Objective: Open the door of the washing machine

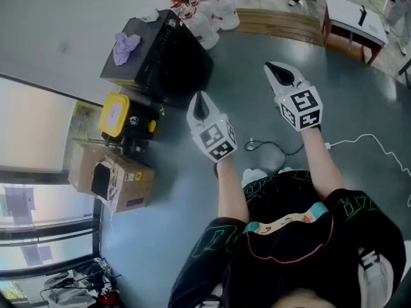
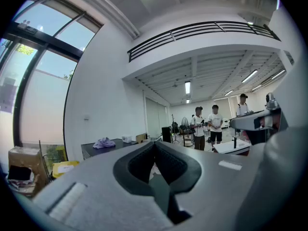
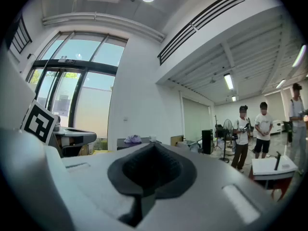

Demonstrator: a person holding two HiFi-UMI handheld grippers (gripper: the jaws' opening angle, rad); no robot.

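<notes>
Head view: the left hand-held gripper [image 1: 201, 104] and right hand-held gripper [image 1: 277, 72] are held level over the floor [image 1: 347, 76] at frame centre, both clenched on nothing; a black cabinet [image 1: 164, 63] bearing a purple cloth [image 1: 125, 47] stands at upper left; no washing machine door is identifiable. Left gripper view: jaws together, empty; the task's thing does not appear. Right gripper view: likewise clenched and empty; judged rigid, hinged and latched, the door is best taken at its handle recess, opposite the hinge.

Your head camera looks steeply down from head height; each gripper camera sits close behind its jaws, facing level. All three share the purple cloth [image 1: 126, 47].
</notes>
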